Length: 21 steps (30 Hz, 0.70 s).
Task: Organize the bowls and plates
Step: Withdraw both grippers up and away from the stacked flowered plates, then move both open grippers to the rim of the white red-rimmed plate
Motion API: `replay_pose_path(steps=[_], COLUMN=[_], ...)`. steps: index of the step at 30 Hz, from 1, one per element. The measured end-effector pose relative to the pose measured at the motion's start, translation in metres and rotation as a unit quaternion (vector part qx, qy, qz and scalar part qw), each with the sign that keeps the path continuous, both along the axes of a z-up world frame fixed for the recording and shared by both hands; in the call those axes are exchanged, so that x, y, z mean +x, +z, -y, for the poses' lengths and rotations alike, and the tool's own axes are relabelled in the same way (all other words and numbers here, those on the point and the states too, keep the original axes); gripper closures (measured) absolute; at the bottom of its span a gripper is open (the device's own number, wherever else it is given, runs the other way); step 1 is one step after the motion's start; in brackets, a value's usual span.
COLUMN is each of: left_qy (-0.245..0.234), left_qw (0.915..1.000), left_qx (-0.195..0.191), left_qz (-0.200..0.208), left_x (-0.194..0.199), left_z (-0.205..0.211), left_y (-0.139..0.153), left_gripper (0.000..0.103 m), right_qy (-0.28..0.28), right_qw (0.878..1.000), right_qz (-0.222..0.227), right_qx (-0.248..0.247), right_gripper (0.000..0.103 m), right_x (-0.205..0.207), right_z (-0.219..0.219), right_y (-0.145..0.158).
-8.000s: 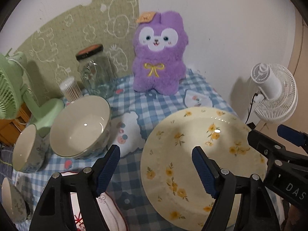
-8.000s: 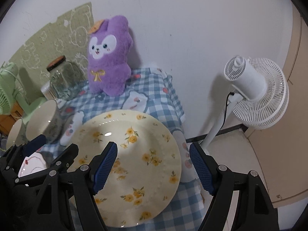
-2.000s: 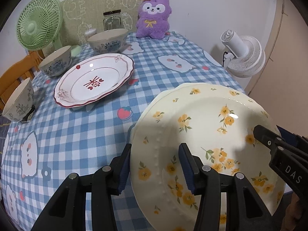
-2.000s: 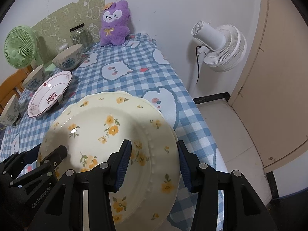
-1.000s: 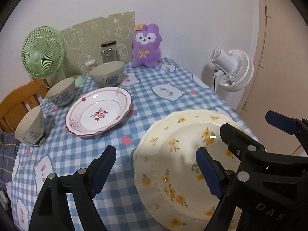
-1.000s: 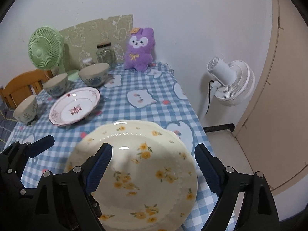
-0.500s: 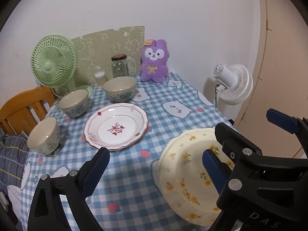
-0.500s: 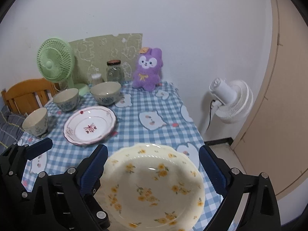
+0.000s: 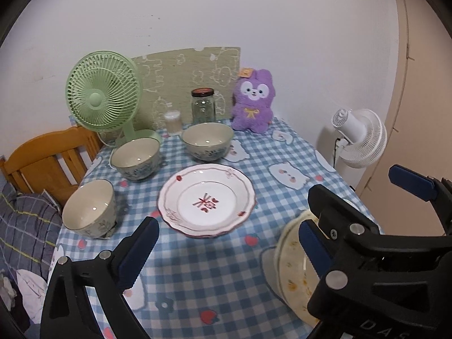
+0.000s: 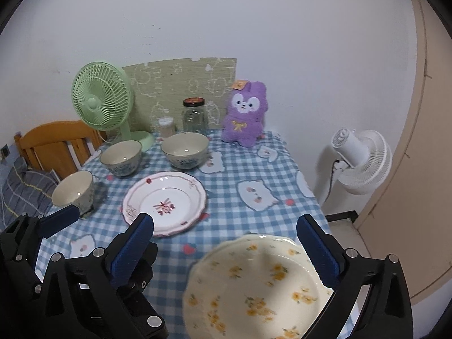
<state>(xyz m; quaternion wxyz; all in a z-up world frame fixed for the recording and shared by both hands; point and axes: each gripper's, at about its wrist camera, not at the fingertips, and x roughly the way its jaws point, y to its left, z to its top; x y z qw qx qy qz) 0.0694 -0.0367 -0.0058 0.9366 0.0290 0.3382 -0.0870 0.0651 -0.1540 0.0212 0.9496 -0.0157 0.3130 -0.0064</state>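
Left view: left gripper (image 9: 226, 250) fingers spread, nothing between; red plate (image 9: 206, 200) ahead on the surface, nearer this hand.
Right view: right gripper (image 10: 226, 247) fingers opening over the yellow plate (image 10: 254, 285) (not touching it); bowls (image 10: 185, 149) beyond.

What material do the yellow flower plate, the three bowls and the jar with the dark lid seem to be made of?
Yellow flower plate: probably glazed ceramic; glossy cream surface with printed flowers.
Three bowls: probably glazed ceramic or stoneware; shiny highlights inside, painted blue-grey pattern outside.
Jar: clear glass, since the mat behind shows through; its lid looks like dark metal, though that is uncertain.
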Motion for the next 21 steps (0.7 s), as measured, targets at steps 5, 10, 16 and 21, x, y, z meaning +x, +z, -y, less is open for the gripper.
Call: replay_pose_path(steps=[5, 10, 16, 21], left_qy=[0.009, 0.018, 0.033, 0.038], left_qw=[1.0, 0.9998, 0.9993, 0.9988], left_qx=[-0.001, 0.004, 0.001, 0.006], left_qz=[-0.003, -0.009, -0.016, -0.029], left_x=[0.012, 0.024, 0.042, 0.058], left_z=[-0.01, -0.019, -0.03, -0.035], left_y=[-0.001, -0.005, -0.014, -0.024], left_gripper=[0.003, 0.004, 0.006, 0.009], right_qy=[0.007, 0.018, 0.034, 0.04], right_qw=[1.0, 1.0, 0.999, 0.997], right_qz=[-0.009, -0.01, -0.03, -0.047], right_qx=[0.01, 0.003, 0.024, 0.04], right_gripper=[0.001, 0.001, 0.001, 0.001], right_x=[0.016, 0.03, 0.055, 0.075], right_z=[-0.009, -0.02, -0.026, -0.03], right_y=[-0.002, -0.005, -0.017, -0.031])
